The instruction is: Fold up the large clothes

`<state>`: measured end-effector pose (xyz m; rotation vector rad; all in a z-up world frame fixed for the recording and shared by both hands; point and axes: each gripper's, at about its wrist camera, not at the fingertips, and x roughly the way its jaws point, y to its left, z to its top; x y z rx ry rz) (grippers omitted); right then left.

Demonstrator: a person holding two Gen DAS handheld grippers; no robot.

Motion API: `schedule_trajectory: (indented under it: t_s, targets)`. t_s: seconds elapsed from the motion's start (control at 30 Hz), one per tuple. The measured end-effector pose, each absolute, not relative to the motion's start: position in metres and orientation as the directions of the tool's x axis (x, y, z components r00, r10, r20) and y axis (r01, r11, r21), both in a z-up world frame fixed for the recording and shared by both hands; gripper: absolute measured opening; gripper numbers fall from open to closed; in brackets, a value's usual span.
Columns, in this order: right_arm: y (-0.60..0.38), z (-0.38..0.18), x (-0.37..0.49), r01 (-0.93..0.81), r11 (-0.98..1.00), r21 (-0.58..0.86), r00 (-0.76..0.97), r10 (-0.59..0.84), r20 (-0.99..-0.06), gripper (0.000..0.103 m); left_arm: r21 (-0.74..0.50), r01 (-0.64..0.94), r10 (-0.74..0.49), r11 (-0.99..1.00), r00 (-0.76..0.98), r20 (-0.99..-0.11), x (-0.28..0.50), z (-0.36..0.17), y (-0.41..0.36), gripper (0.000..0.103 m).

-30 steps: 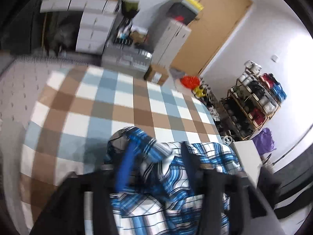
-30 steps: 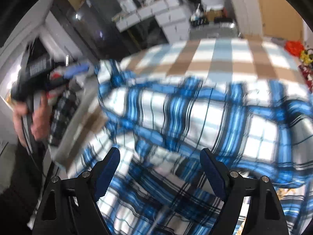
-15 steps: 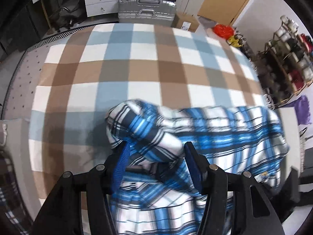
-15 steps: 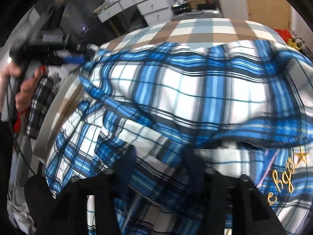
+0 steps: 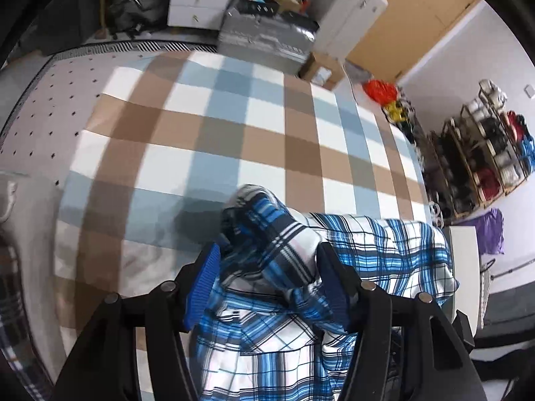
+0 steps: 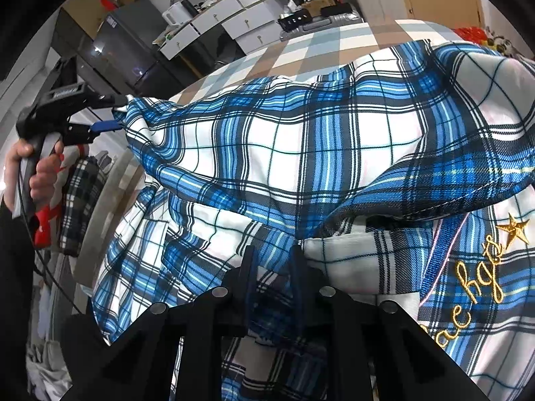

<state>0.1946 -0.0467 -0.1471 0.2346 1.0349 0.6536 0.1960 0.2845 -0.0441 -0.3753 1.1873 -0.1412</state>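
Note:
A large blue, white and black plaid shirt (image 5: pixel 364 244) lies bunched at the near edge of a bed with a brown, blue and white checked cover (image 5: pixel 207 133). My left gripper (image 5: pixel 267 267) has a thick bunch of the shirt between its blue pads, held wide by the cloth. In the right wrist view the left gripper (image 6: pixel 113 113) holds one end of the shirt (image 6: pixel 301 147) up. My right gripper (image 6: pixel 272 260) is shut on a fold of the shirt near gold embroidery (image 6: pixel 481 267).
A grey suitcase (image 5: pixel 267 36), white drawers (image 5: pixel 200 0) and a cardboard box (image 5: pixel 321 70) stand beyond the bed. A shoe rack (image 5: pixel 481 153) stands at the right wall. Other clothes (image 6: pixel 80 200) hang at the left.
My right gripper has closed from wide open onto a fold of the shirt. The shirt has been lifted and stretched between the two grippers. The left gripper keeps its bunch.

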Motion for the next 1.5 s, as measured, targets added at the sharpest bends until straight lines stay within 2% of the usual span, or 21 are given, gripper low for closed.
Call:
schedule_trajectory:
  t_s: [0.13, 0.23, 0.3, 0.33, 0.4, 0.63, 0.83, 0.9, 0.93, 0.97, 1.0, 1.03, 1.07, 1.23, 1.37, 1.47, 1.5]
  targets:
    - [-0.042, -0.148, 0.194, -0.388, 0.795, 0.467, 0.35, 0.596, -0.723, 0.02, -0.429, -0.116, -0.366, 0.896, 0.357, -0.859, 0.21, -0.054, 0.279, 0.055]
    - [-0.041, -0.148, 0.194, -0.388, 0.797, 0.463, 0.352, 0.593, -0.724, 0.02, -0.403, -0.125, -0.345, 0.907, 0.33, -0.879, 0.214, -0.06, 0.274, 0.054]
    - [-0.042, -0.148, 0.194, -0.393, 0.798, 0.456, 0.356, 0.589, -0.725, 0.02, -0.384, -0.12, -0.324, 0.915, 0.347, -0.88, 0.21, -0.06, 0.275, 0.023]
    - [-0.041, -0.147, 0.193, -0.396, 0.799, 0.452, 0.357, 0.588, -0.726, 0.02, -0.385, -0.127, -0.322, 0.914, 0.348, -0.881, 0.207, -0.06, 0.278, 0.012]
    - [-0.041, -0.147, 0.192, -0.402, 0.801, 0.444, 0.359, 0.584, -0.728, 0.02, -0.445, -0.131, -0.372, 0.886, 0.374, -0.85, 0.196, -0.057, 0.286, 0.008]
    - [-0.049, -0.145, 0.195, -0.339, 0.81, 0.478, 0.359, 0.581, -0.73, 0.019, -0.525, -0.087, -0.442, 0.847, 0.434, -0.785, 0.133, -0.059, 0.296, 0.006]
    - [-0.062, -0.139, 0.192, -0.295, 0.822, 0.487, 0.385, 0.569, -0.727, 0.019, -0.536, -0.115, -0.442, 0.837, 0.436, -0.784, 0.108, -0.106, 0.292, 0.006]
    - [-0.066, -0.133, 0.189, -0.314, 0.814, 0.488, 0.395, 0.579, -0.713, 0.022, -0.554, -0.13, -0.453, 0.822, 0.438, -0.776, 0.107, -0.117, 0.292, 0.006]
    - [-0.066, -0.128, 0.187, -0.336, 0.81, 0.481, 0.402, 0.585, -0.704, 0.025, -0.568, -0.136, -0.465, 0.812, 0.438, -0.769, 0.107, -0.122, 0.292, 0.006]
    - [-0.064, -0.123, 0.184, -0.363, 0.807, 0.467, 0.411, 0.588, -0.697, 0.042, -0.585, -0.139, -0.482, 0.799, 0.432, -0.762, 0.108, -0.126, 0.293, 0.006]
    - [-0.061, -0.118, 0.18, -0.392, 0.802, 0.45, 0.419, 0.592, -0.689, 0.075, -0.594, -0.142, -0.49, 0.792, 0.434, -0.756, 0.109, -0.126, 0.294, 0.006]
    - [-0.056, -0.114, 0.175, -0.422, 0.791, 0.444, 0.424, 0.605, -0.674, 0.086, -0.604, -0.142, -0.498, 0.784, 0.436, -0.749, 0.11, -0.125, 0.295, 0.006]
    - [-0.051, -0.111, 0.171, -0.45, 0.776, 0.441, 0.425, 0.621, -0.658, 0.09, -0.61, -0.136, -0.504, 0.781, 0.439, -0.744, 0.11, -0.124, 0.296, 0.006]
    - [0.019, -0.103, 0.165, -0.6, 0.734, 0.318, 0.358, 0.602, -0.713, 0.09, -0.655, -0.115, -0.546, 0.746, 0.458, -0.702, 0.11, -0.119, 0.3, 0.006]
    - [0.077, -0.117, 0.167, -0.67, 0.731, 0.13, 0.369, 0.48, -0.796, 0.086, -0.696, -0.107, -0.587, 0.71, 0.458, -0.668, 0.109, -0.119, 0.302, 0.006]
    - [0.098, -0.138, 0.17, -0.678, 0.734, 0.024, 0.37, 0.369, -0.853, 0.038, -0.706, -0.1, -0.599, 0.701, 0.455, -0.659, 0.108, -0.119, 0.303, 0.006]
    - [0.095, -0.139, 0.168, -0.681, 0.732, 0.017, 0.382, 0.374, -0.845, 0.031, -0.707, -0.097, -0.601, 0.701, 0.453, -0.658, 0.108, -0.118, 0.303, 0.006]
